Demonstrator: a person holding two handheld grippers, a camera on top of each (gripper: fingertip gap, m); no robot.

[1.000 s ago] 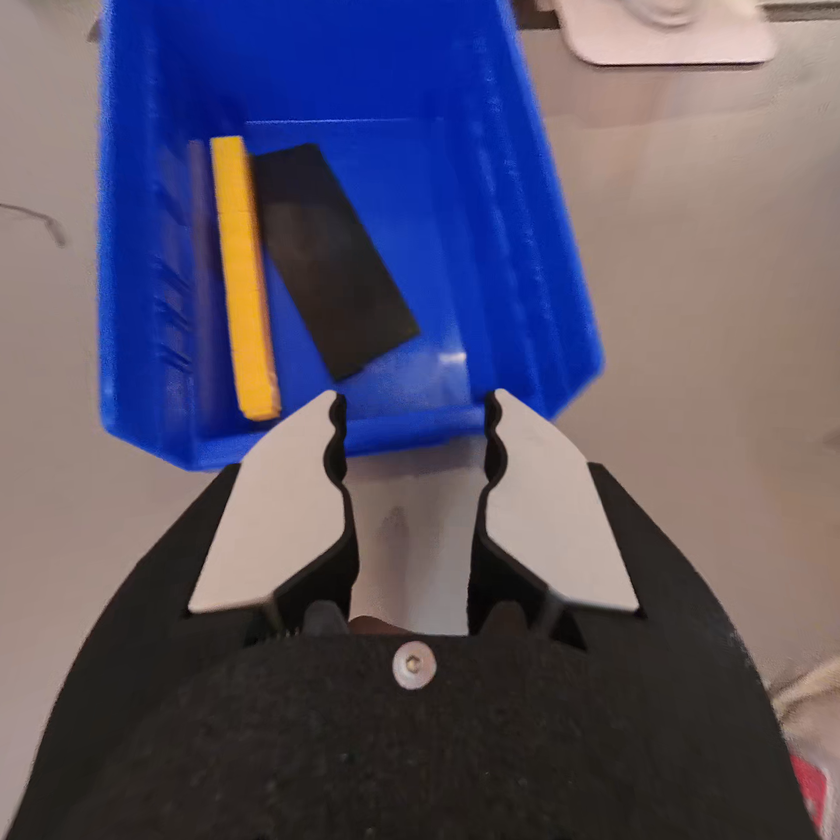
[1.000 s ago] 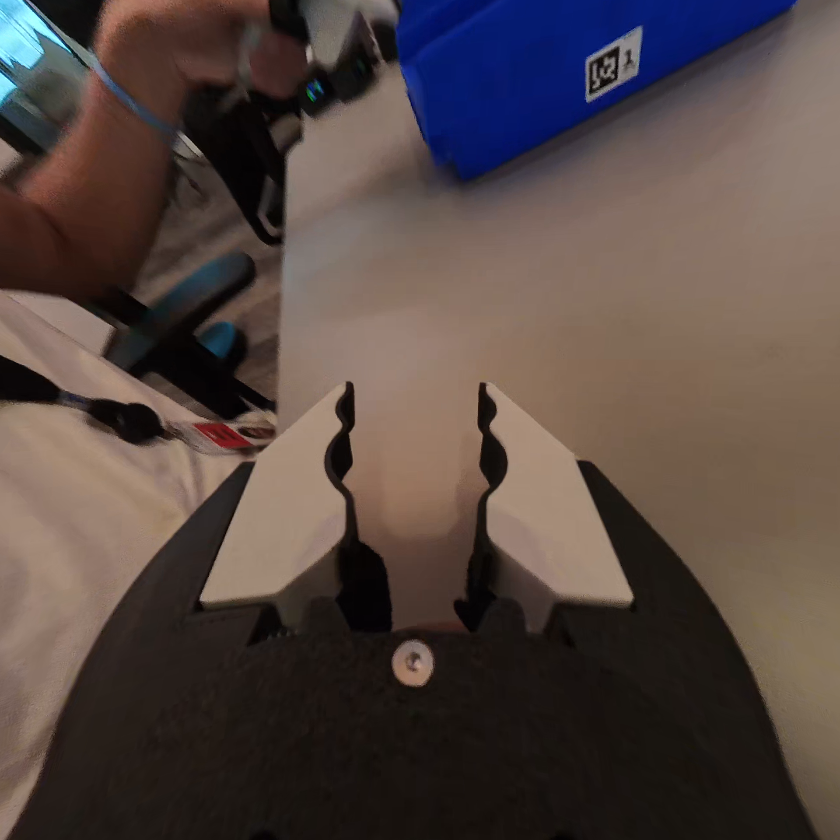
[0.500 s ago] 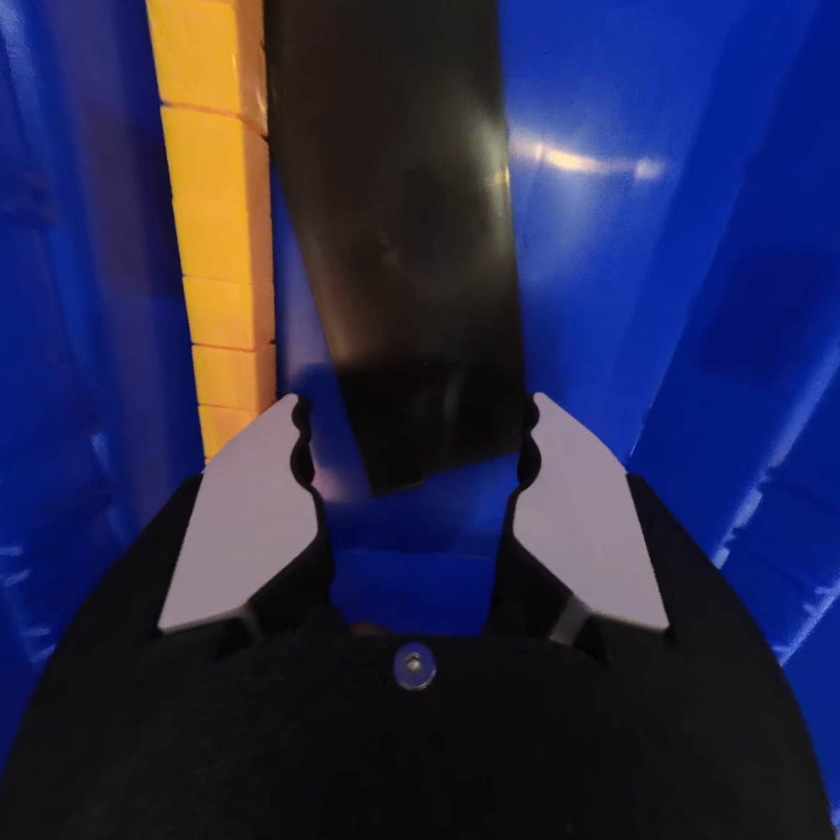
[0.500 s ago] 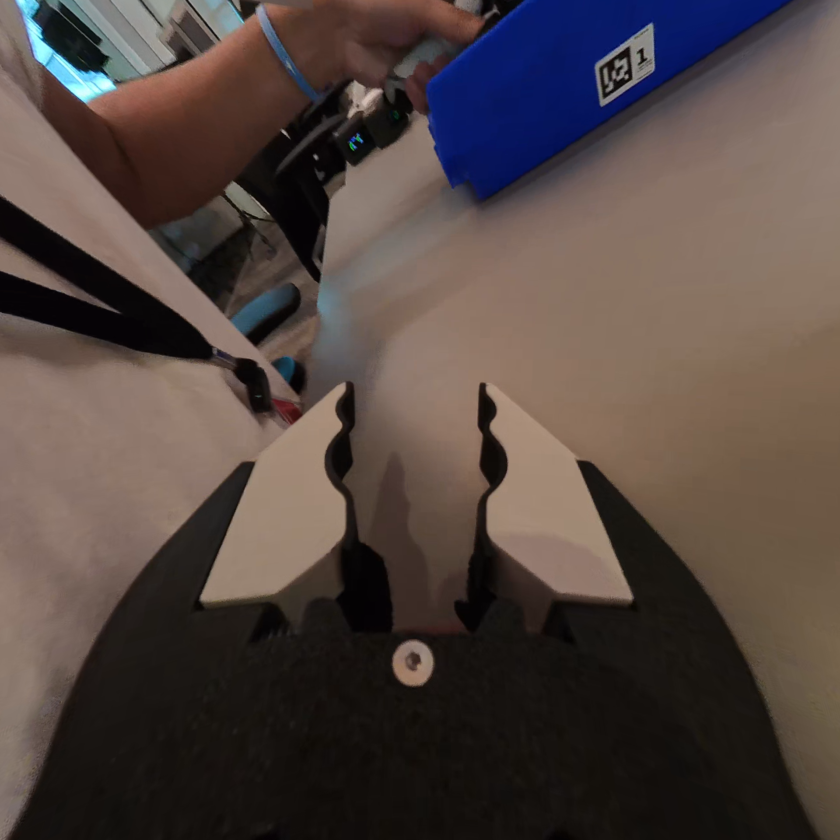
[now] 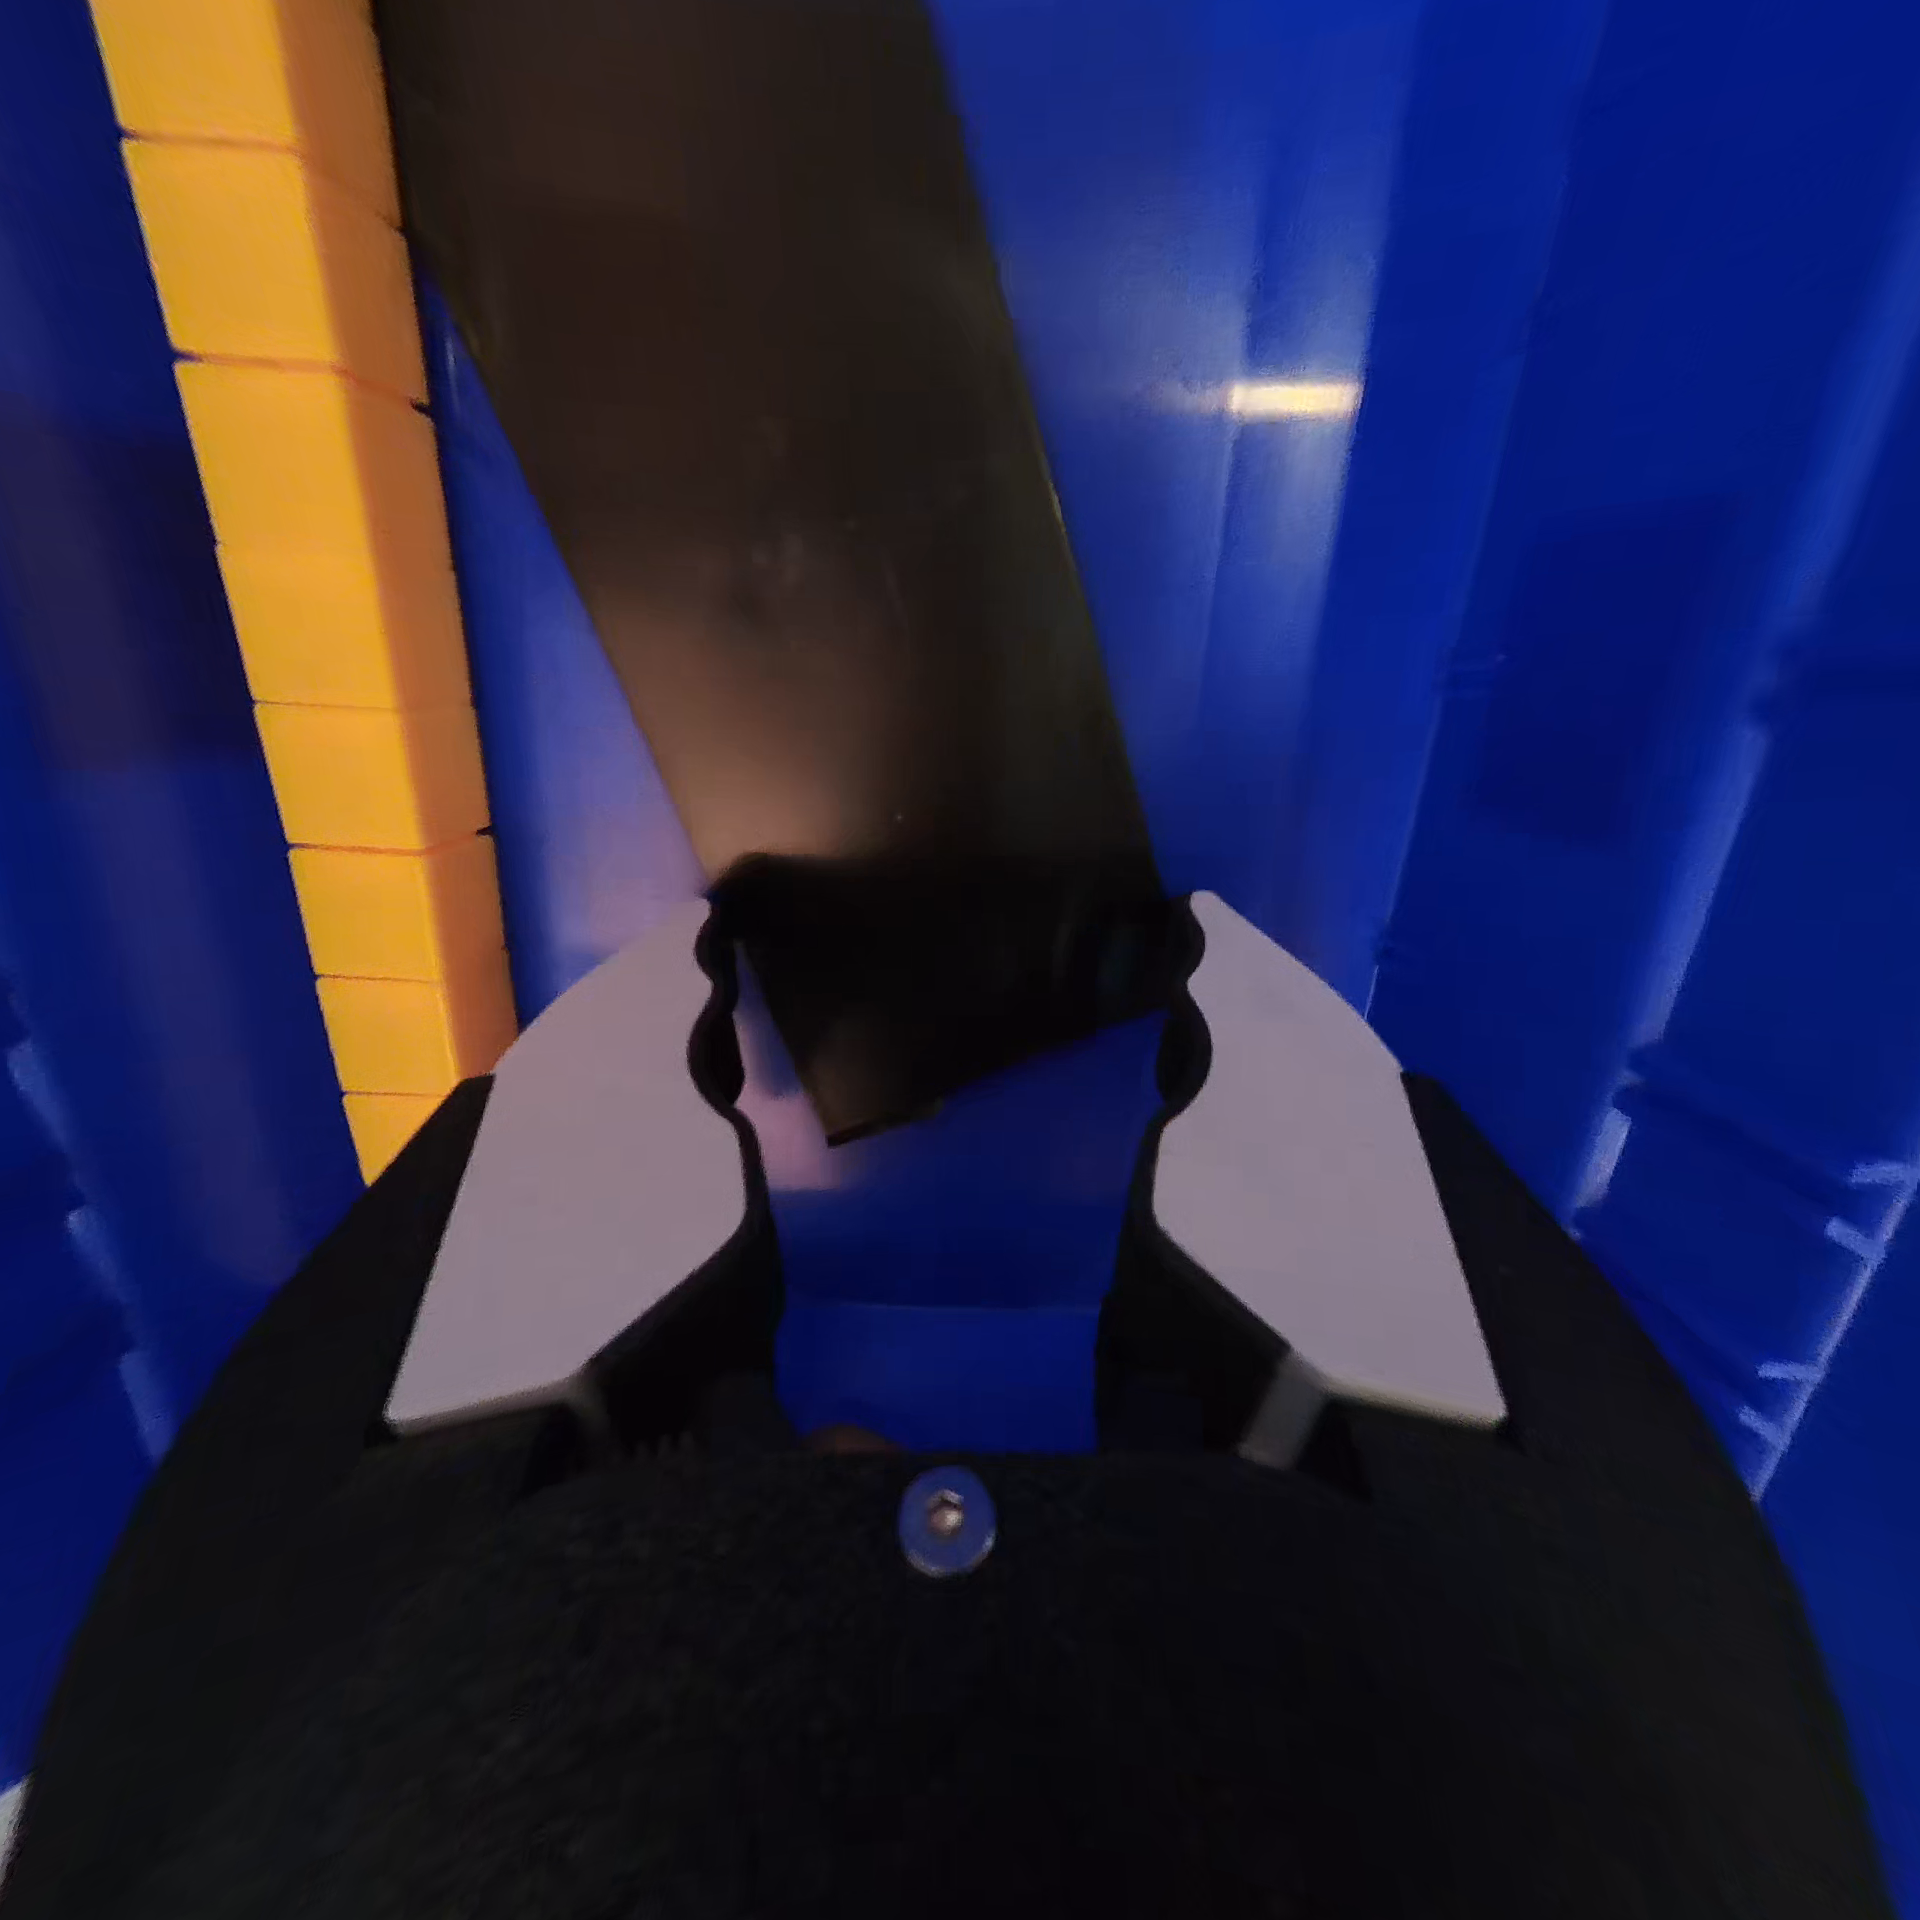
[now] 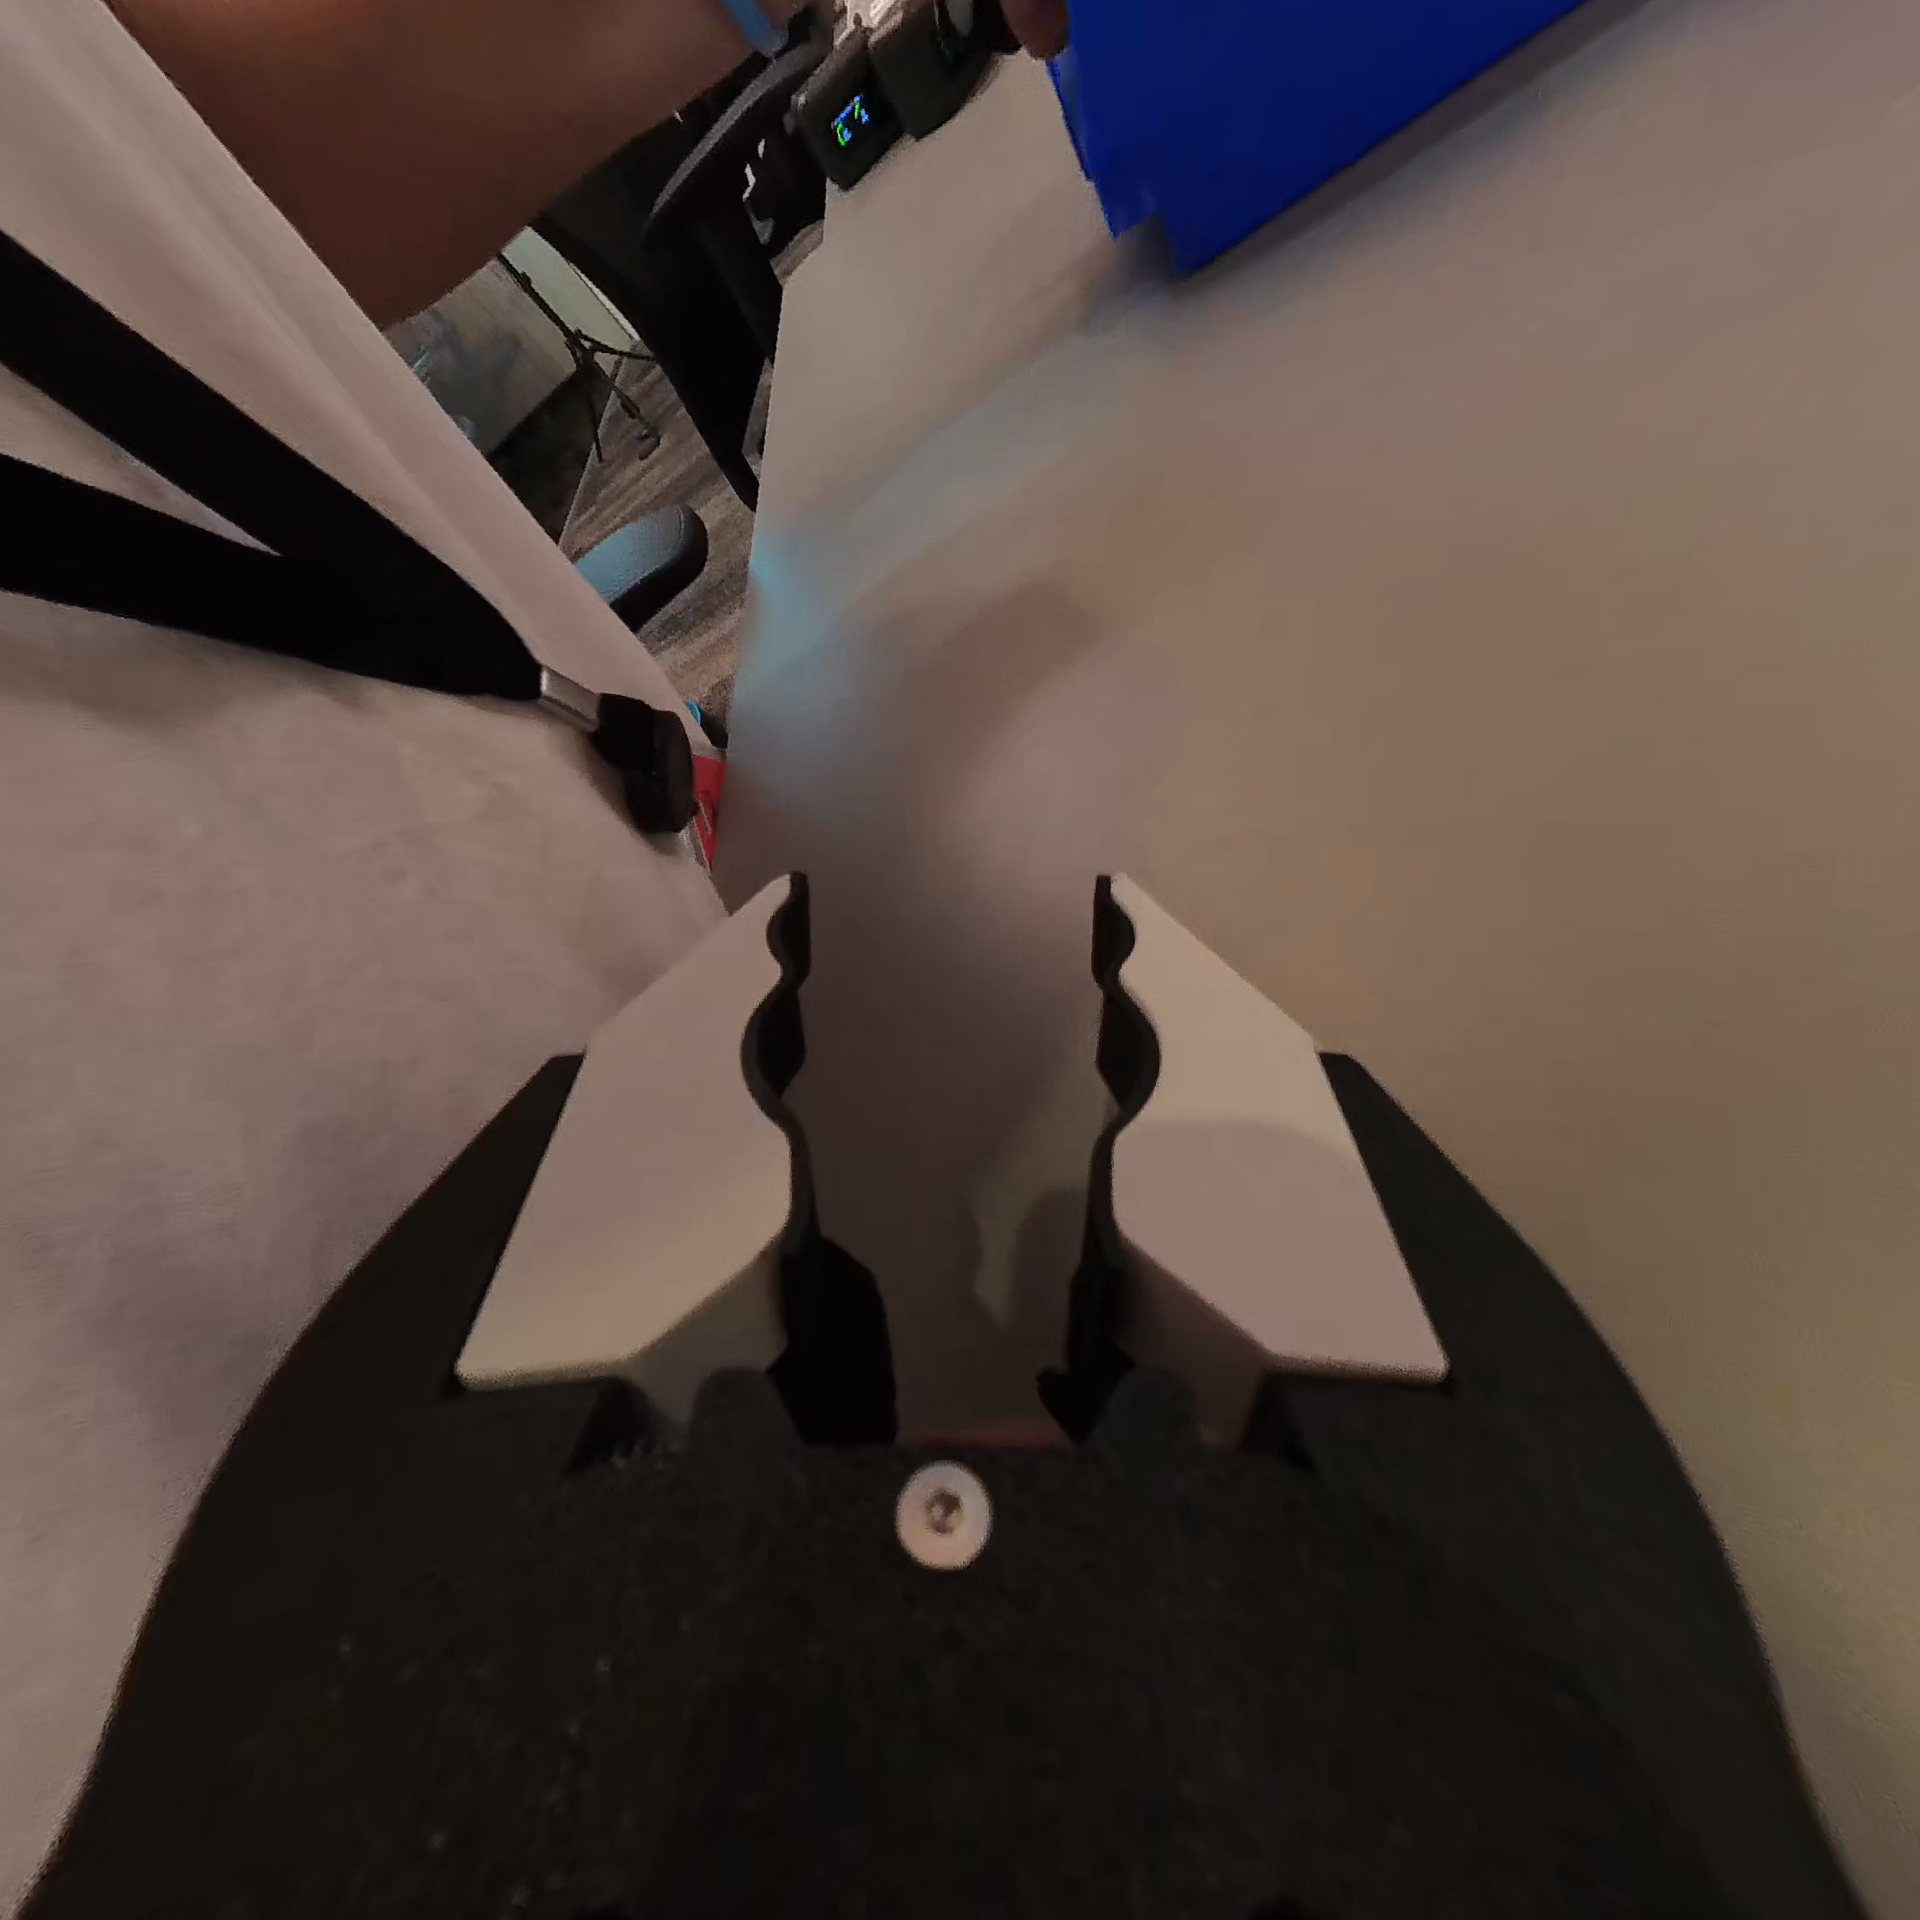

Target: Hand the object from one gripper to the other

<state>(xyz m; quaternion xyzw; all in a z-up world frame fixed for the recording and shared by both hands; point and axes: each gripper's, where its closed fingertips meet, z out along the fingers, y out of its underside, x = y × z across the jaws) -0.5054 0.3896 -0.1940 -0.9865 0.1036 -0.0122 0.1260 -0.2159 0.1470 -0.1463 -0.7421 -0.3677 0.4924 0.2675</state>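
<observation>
Two left tongs (image 5: 951, 925) fingers flanking black plate (image 5: 790, 499) edges, bin (image 5: 1558, 623) walls close

The flat black rectangular plate (image 5: 790, 540) and the segmented yellow foam strip (image 5: 301, 499) ran off the left wrist view's top edge. In the right wrist view, the blue plastic bin (image 6: 1278, 114) was cropped — its near corner smeared by blur.

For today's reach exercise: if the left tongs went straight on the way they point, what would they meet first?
Probably the black flat piece: its near end already lies between the open left tongs inside the blue bin. Contact unclear.
</observation>
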